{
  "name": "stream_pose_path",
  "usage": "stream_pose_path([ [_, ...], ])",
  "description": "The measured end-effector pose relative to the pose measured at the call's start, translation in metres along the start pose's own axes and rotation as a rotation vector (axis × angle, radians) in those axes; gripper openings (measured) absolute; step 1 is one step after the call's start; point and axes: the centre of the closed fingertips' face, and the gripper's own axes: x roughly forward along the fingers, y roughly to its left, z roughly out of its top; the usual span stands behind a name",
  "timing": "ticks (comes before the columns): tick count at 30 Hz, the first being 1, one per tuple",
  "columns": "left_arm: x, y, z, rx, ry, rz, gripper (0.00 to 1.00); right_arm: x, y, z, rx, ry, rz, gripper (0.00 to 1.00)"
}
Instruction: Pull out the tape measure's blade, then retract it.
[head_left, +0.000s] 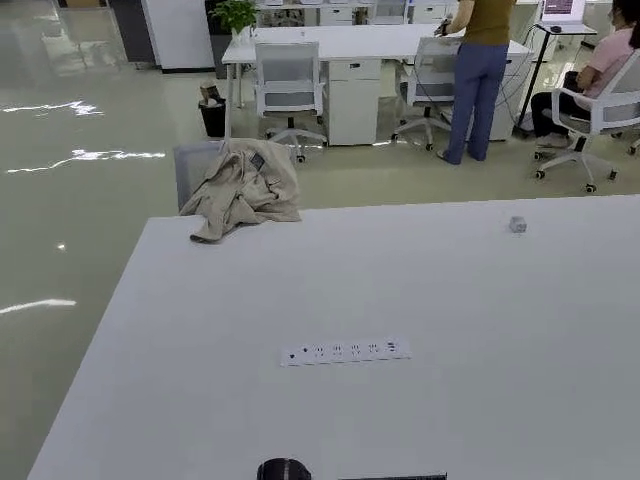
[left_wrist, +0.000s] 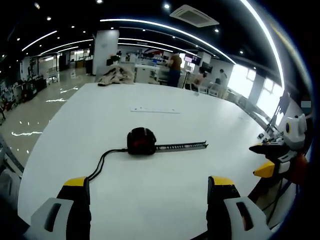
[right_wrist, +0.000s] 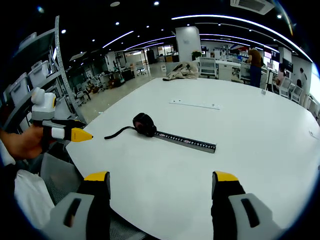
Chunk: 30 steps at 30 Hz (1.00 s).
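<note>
A black tape measure lies on the white table with a short length of dark blade pulled out to one side and a black wrist strap trailing the other way. Its case and blade also lie ahead in the right gripper view, and the top of the case peeks in at the bottom edge of the head view. My left gripper is open, short of the case. My right gripper is open too, apart from the tape. Neither touches it.
A flush power strip sits mid-table. A beige jacket hangs over a chair at the far edge, and a small grey object lies far right. People and office chairs stand beyond the table.
</note>
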Motion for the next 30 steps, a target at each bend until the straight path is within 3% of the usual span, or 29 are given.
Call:
stream_pose_path([
  [13,0.027,-0.007,0.006,-0.016,0.005,0.011,0.95,0.011,-0.010,0.003,-0.031,0.016,0.007,0.85],
  [25,0.059,-0.005,0.021,-0.014,0.008,0.024,0.93,0.029,-0.025,0.006,-0.061,0.040,0.012,0.84],
  [30,0.071,-0.005,0.021,-0.014,0.013,0.029,0.93,0.035,-0.031,0.005,-0.067,0.047,0.014,0.84],
])
